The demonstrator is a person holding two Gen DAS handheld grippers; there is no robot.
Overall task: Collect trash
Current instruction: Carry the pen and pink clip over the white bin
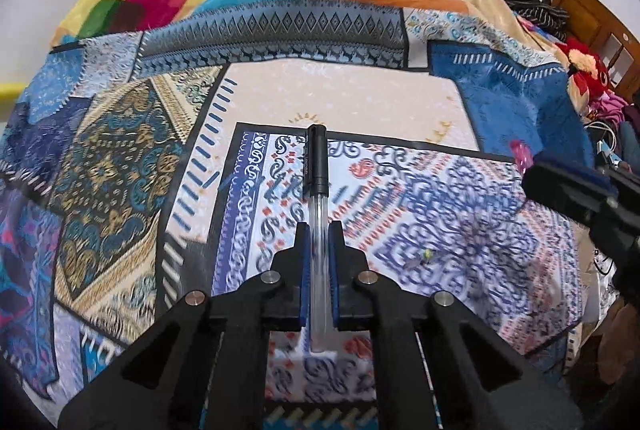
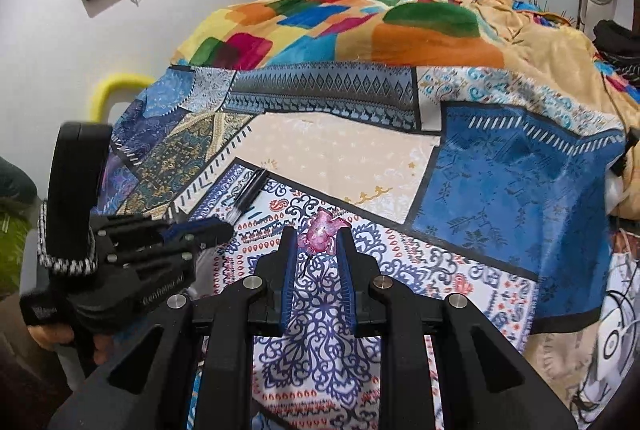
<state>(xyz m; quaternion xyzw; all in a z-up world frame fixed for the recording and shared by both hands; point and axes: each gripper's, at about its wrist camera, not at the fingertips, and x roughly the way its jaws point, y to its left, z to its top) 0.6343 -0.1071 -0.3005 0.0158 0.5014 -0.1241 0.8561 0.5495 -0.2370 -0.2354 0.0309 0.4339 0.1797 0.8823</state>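
Clamped in my left gripper (image 1: 318,230), the pen (image 1: 317,186) needs a steady lift; my right gripper (image 2: 318,244) pinches the pink wrapper (image 2: 322,232) firmly.

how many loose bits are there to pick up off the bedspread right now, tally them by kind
pens: 1, the black-capped clear pen, clamped in the left tongs
pink wrappers: 1, the crumpled pink wrapper, pinched at the tips of the right tongs
small scraps: 1, a tiny greenish scrap lying on the bedspread; too blurred to identify
total: 3
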